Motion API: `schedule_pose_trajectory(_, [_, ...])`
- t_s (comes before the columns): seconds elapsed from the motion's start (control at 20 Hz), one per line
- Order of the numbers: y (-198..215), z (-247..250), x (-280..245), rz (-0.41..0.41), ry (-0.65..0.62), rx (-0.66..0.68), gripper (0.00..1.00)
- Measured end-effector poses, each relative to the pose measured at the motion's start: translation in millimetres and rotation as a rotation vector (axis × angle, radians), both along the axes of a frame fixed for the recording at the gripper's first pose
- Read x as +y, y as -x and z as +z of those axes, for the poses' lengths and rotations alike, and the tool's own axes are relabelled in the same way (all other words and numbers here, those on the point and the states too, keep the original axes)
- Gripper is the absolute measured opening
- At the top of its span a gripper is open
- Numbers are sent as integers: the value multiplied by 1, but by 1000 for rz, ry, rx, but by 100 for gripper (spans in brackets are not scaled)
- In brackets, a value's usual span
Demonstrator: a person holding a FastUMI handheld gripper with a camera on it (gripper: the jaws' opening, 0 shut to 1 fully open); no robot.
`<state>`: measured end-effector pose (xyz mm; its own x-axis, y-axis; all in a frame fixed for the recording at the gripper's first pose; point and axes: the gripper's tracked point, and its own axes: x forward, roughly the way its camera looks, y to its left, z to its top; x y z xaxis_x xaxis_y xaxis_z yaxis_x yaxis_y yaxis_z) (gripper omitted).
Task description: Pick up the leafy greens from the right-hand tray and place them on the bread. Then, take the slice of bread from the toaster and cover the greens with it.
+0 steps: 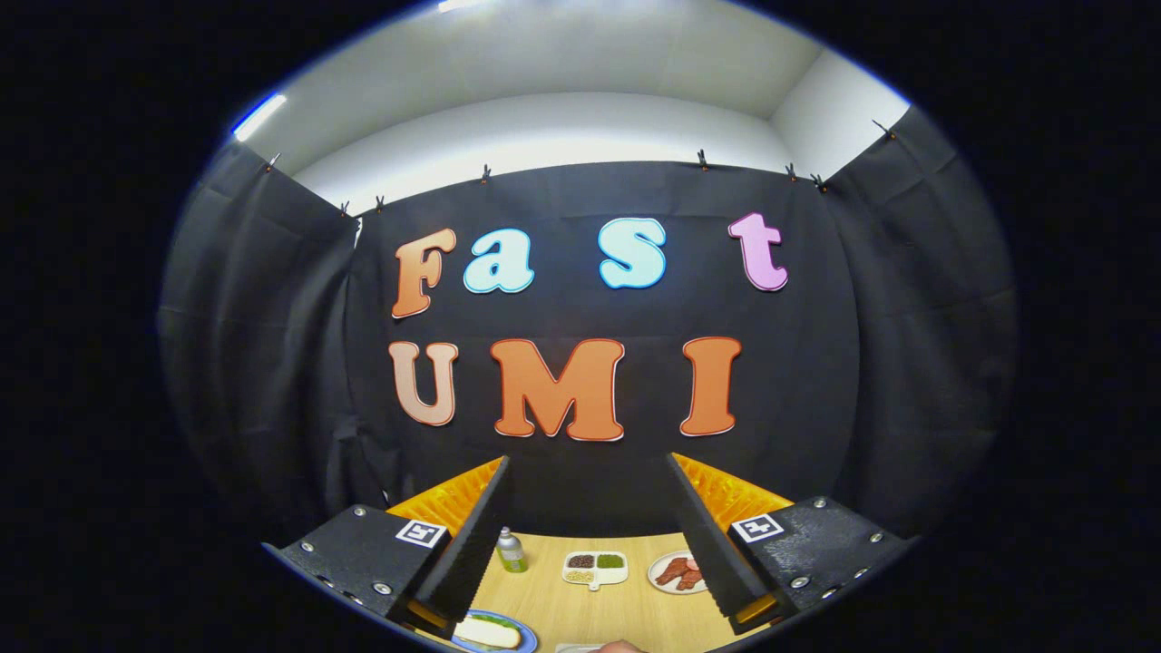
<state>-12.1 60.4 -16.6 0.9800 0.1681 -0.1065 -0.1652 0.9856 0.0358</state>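
Claw [590, 544] open, bread [487, 632] pale, oblong

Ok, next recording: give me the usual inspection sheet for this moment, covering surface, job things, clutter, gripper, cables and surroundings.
Surface: light wooden tabletop, seen between the fingers.
Job's things: pale slice of bread with some green on it, on a blue-rimmed plate, near the left finger.
Clutter: small green bottle with a grey cap; white divided dish of dark, green and pale fillings; white plate of reddish-brown meat pieces, partly behind the right finger.
Gripper: gripper open, fingers wide apart, holding nothing, raised above the table.
Cables: nothing seen.
Surroundings: black cloth booth wall clipped along its top, white wall and ceiling above.
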Motion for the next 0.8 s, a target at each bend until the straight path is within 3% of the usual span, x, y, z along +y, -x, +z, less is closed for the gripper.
schedule_pose_trajectory(0.45, [7,-1,-19,-63,37,-19,98])
schedule_pose_trajectory(0.8, [6,-5,-14,-57,17,-6,98])
